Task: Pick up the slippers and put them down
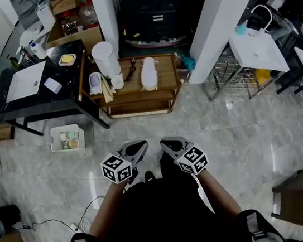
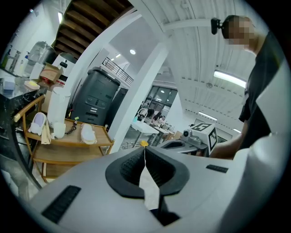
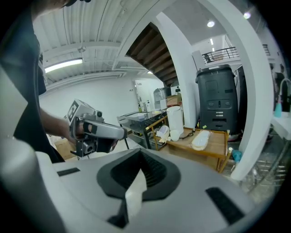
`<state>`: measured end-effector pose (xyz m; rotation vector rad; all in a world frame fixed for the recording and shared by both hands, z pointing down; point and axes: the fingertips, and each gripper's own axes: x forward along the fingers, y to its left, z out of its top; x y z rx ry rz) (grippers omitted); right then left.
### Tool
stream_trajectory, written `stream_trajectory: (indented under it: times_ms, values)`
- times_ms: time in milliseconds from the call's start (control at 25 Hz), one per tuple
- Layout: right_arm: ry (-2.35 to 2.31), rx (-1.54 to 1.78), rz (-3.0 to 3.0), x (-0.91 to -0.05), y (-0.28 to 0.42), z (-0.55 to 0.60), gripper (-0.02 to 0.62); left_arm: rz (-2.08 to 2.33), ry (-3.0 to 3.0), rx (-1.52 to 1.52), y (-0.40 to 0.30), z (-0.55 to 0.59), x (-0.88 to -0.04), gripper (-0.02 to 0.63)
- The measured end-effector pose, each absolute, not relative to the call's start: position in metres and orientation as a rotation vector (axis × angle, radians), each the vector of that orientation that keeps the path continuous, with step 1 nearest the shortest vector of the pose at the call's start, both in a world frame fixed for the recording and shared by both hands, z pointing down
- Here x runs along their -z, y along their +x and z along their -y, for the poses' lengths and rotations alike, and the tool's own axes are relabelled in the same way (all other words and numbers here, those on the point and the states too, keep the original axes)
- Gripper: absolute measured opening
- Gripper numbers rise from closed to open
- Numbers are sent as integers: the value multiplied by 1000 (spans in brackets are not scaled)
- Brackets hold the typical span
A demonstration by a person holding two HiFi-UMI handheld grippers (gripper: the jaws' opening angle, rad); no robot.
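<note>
- The left gripper (image 1: 135, 146) has its fingers (image 2: 129, 170) pressed together with nothing between them.
- The right gripper (image 1: 169, 143) sits just beside it, its fingers (image 3: 152, 170) also closed on nothing.
- The 2 slippers lie well ahead of both pairs of fingers, on the low 2-tier wooden desk (image 1: 169, 78).
- The long white fabric slipper (image 1: 148, 72) is straight ahead of the fingers.
- The pale lilac slipper (image 1: 95, 82) is ahead and to their left, near a tall white cylindrical container (image 1: 105, 58).
</note>
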<state>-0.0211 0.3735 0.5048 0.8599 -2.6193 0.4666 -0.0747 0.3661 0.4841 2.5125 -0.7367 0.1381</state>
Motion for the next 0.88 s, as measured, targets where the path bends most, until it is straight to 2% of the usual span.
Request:
stream_trajectory:
  times_ms: [880]
  values:
    - [788,-559,2599,-519,-15,-280,8,795,2404,-150,-73,-287,-502,15]
